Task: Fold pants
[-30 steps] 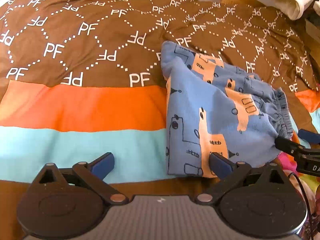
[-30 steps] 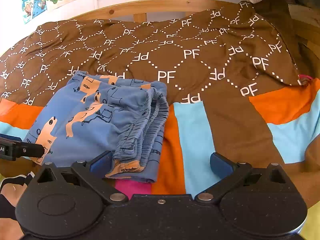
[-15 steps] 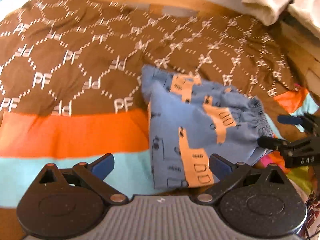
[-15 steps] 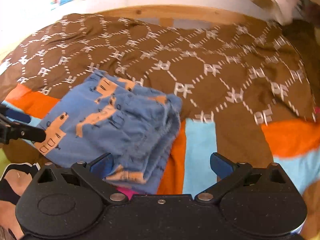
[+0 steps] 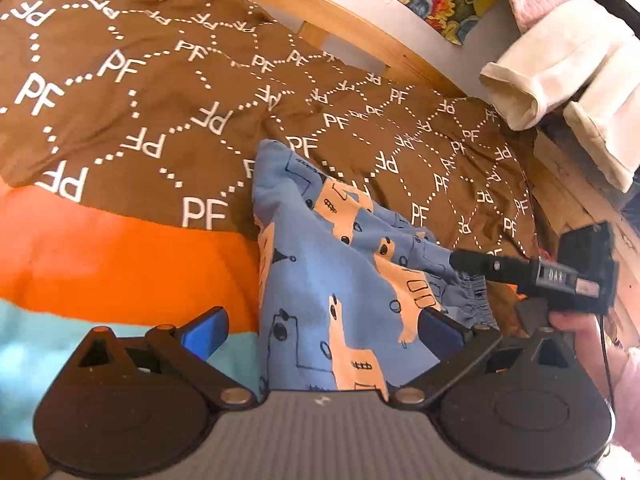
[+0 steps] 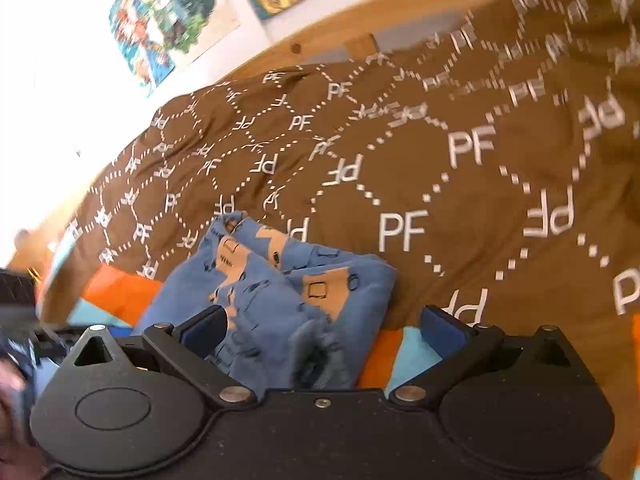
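Left gripper [image 5: 320,328]: jaws spread wide, nothing between them; blue pads on black linkage arms, ribbed grey housing below. Right gripper [image 6: 324,330]: likewise spread wide, gripping nothing; matte black body, dusty.

Pants [image 5: 340,280]: soft blue knit printed with orange vehicle shapes and dark line drawings, folded into a thick, roughly rectangular bundle. From the left wrist view it lies directly ahead, its near edge between the pads and nearer the right-hand pad. In the right wrist view the pants [image 6: 280,300] sit ahead and left of centre; the left-hand pad overlaps the cloth in the picture, contact cannot be told. Gathered elastic waistband faces that tool, puckered.

Under it, blanket [image 5: 120,128]: fleecy, orange and pale-blue bands nearest the tools, then brown with white dotted hexagons and "PF" letters, gently rumpled.

Beyond: curved pine bed rail [image 5: 340,20], knotty. Farther, cream padded fabric [image 5: 560,76] hanging at upper right of the left tool; colourful posters [image 6: 168,20] on a white wall.
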Tool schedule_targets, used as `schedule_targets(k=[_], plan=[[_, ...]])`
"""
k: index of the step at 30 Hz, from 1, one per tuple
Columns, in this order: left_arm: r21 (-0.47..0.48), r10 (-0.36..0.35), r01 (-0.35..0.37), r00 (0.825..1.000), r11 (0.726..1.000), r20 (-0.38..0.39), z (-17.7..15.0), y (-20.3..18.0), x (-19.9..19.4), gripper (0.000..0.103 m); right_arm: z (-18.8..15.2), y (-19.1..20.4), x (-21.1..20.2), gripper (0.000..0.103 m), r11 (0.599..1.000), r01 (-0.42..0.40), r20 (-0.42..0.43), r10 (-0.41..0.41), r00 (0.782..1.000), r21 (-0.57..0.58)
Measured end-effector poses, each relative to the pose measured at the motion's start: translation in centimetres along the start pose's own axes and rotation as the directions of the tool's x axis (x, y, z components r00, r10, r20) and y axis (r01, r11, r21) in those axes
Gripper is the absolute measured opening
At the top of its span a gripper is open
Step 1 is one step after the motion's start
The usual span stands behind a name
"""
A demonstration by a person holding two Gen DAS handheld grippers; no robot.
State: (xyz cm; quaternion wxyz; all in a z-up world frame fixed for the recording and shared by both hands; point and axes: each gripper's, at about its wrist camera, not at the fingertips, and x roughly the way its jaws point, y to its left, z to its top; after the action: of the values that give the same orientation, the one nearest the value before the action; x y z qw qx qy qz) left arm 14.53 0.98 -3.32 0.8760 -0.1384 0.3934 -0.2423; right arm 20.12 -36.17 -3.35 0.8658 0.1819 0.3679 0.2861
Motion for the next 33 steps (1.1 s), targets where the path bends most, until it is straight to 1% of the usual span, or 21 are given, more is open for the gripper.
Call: schedule_targets(k=[2,5,8,10,11,13,14,15,17,18,21,23,26,28,29,30,32,33], plan=[[0.014,-0.029,0.029,1.000,0.999,-0.011,0.0,0.0,0.6,0.103,0.3,-1.1,0.4,0.102,0.998,-0.054,0.000,0.054,0.999,0.043],[-0.006,-0.070,0.070,0.997,0.998,-0.033,-0.3,0.2,1.5,0.103,0.9,-1.9,1.1,0.103,0.985,-0.149,-0.028,0.152,0.988,0.087],[-0.018,-0.090,0.089,0.996,0.996,-0.025,-0.5,0.6,1.4,0.103,1.3,-2.2,1.9,0.103,0.964,-0.238,-0.084,0.248,0.965,0.115],[-0.034,-0.103,0.102,0.994,0.994,-0.027,-0.4,0.9,1.3,0.103,1.3,-2.3,2.2,0.103,0.948,-0.287,-0.116,0.304,0.946,0.140],[-0.044,-0.109,0.108,0.994,0.993,-0.029,-0.4,1.1,1.2,0.103,1.5,-2.4,2.4,0.103,0.942,-0.298,-0.125,0.317,0.940,0.152],[-0.060,-0.118,0.116,0.992,0.992,-0.033,-0.3,1.3,1.2,0.103,1.9,-2.6,2.4,0.102,0.938,-0.297,-0.140,0.323,0.936,0.181],[-0.066,-0.121,0.119,0.992,0.991,-0.037,-0.2,1.4,1.3,0.103,2.1,-2.7,2.4,0.101,0.938,-0.287,-0.151,0.317,0.936,0.195],[-0.070,-0.124,0.121,0.991,0.990,-0.039,-0.2,1.5,1.2,0.103,2.2,-2.5,2.5,0.100,0.943,-0.262,-0.162,0.297,0.941,0.203],[-0.075,-0.126,0.123,0.991,0.990,-0.045,-0.2,1.6,1.2,0.103,2.5,-2.0,2.7,0.089,0.961,-0.197,-0.187,0.233,0.954,0.192],[-0.076,-0.125,0.121,0.991,0.990,-0.049,-0.1,1.6,1.2,0.103,2.5,-1.8,2.7,0.087,0.968,-0.174,-0.195,0.209,0.958,0.180],[-0.091,-0.115,0.109,0.992,0.990,-0.060,-0.1,1.5,1.1,0.103,2.2,-1.9,2.5,0.069,0.974,-0.139,-0.183,0.171,0.968,0.177],[-0.103,-0.108,0.102,0.992,0.989,-0.064,0.0,1.4,1.0,0.101,1.7,-2.6,2.1,0.046,0.976,-0.107,-0.166,0.140,0.976,0.192],[-0.122,-0.068,0.059,0.996,0.991,-0.064,0.0,1.6,0.7,0.087,1.1,-2.8,1.8,0.040,0.977,-0.093,-0.143,0.121,0.982,0.191],[-0.136,-0.037,0.027,0.997,0.990,-0.071,0.1,1.9,0.5,0.068,0.7,-2.2,1.6,0.038,0.985,-0.072,-0.131,0.093,0.987,0.157],[-0.137,-0.017,0.006,0.997,0.991,-0.075,0.2,2.0,0.4,0.062,0.6,-1.7,1.7,0.037,0.988,-0.060,-0.125,0.078,0.989,0.142],[-0.135,0.002,-0.013,0.997,0.991,-0.081,0.3,2.1,0.4,0.053,0.4,-1.4,1.7,0.037,0.991,-0.048,-0.118,0.063,0.991,0.128],[-0.144,0.003,-0.016,0.996,0.990,-0.089,0.4,2.1,0.4,0.045,0.2,-0.8,1.8,0.036,0.995,-0.020,-0.101,0.030,0.994,0.102],[-0.155,-0.008,-0.007,0.996,0.988,-0.094,0.4,2.1,0.4,0.038,0.0,-0.3,1.9,0.036,0.996,-0.004,-0.094,0.013,0.996,0.089]])
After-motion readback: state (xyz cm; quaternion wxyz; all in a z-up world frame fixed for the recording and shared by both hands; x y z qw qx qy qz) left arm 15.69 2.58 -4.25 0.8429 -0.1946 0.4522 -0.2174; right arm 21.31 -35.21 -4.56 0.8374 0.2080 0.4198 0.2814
